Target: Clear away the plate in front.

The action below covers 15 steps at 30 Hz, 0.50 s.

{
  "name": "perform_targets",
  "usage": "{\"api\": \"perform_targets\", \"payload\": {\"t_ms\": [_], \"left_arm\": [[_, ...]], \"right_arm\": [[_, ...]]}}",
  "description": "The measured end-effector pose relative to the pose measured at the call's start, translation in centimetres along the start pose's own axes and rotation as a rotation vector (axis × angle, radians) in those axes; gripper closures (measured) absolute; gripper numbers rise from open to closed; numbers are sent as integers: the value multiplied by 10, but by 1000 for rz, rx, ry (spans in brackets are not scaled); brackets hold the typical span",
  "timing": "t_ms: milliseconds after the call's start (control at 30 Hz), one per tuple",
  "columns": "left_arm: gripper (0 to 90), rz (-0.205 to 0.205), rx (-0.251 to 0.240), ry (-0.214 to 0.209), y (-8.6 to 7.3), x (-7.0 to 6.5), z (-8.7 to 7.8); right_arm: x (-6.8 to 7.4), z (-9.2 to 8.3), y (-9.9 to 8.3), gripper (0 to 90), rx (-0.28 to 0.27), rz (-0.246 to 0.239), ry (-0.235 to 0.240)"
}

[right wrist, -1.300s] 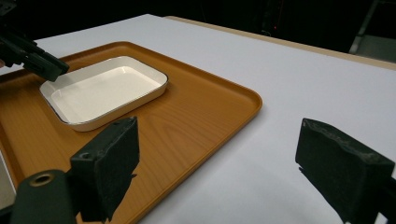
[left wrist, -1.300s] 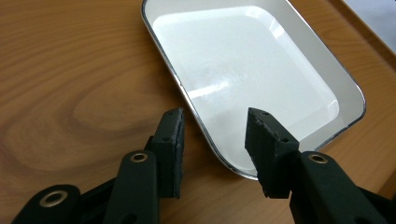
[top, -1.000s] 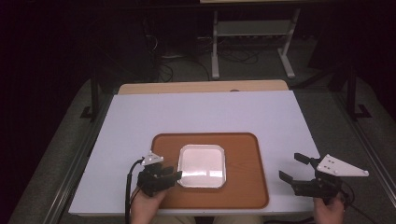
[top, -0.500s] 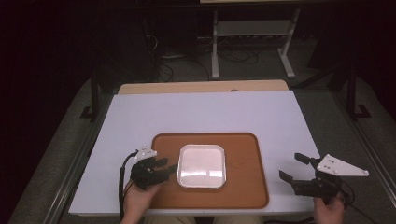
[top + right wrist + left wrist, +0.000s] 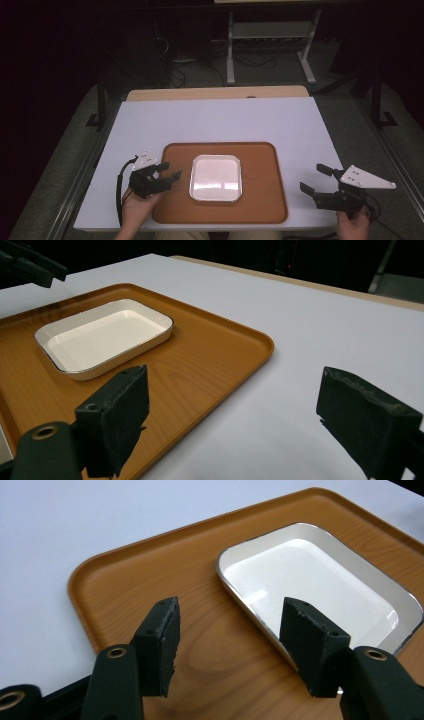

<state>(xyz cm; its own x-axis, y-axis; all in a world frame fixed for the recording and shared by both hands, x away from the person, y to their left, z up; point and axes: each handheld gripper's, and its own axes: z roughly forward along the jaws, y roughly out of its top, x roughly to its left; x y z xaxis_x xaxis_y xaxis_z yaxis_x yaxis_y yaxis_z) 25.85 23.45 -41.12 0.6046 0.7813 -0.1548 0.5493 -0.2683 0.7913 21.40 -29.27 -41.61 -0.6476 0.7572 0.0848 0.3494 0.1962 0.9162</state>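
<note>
The biggest thing is the table point(image 5: 220, 125), covered with a white sheet, and a strip of light wood shows at its far edge. On the near half of the table lies a brown wooden-look tray point(image 5: 260, 200) with rounded corners. In the middle of the tray, a little toward its left side, sits a white rectangular dish point(image 5: 215, 177) with a thin dark line along its rim; the dish is flat on the tray and nothing is inside it.

The left gripper point(image 5: 169, 170) hangs over the left edge of the tray, just beside the dish but not touching it. Its jaws have just been opening, and now they stand apart with nothing between them. In the left gripper view one pad point(image 5: 161, 645) is above the bare tray and the other is in front of the near rim of the dish.

The right gripper point(image 5: 316, 179) is over the white sheet, to the right of the tray and well apart from the dish. Its jaws are wide apart too and hold nothing. A hand point(image 5: 354, 226) holds it from below, at the near edge of the table.
</note>
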Motion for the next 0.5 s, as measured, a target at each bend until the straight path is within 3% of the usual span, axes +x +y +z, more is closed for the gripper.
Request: {"api": "perform_targets", "payload": {"t_ms": [233, 500], "left_arm": [[370, 34, -12, 12, -4, 11, -10], [350, 31, -34, 16, -12, 23, -22]], "right_arm": [[-1, -1, 0, 126, 1, 5, -6], [-2, -2, -1, 126, 1, 4, -10]]}}
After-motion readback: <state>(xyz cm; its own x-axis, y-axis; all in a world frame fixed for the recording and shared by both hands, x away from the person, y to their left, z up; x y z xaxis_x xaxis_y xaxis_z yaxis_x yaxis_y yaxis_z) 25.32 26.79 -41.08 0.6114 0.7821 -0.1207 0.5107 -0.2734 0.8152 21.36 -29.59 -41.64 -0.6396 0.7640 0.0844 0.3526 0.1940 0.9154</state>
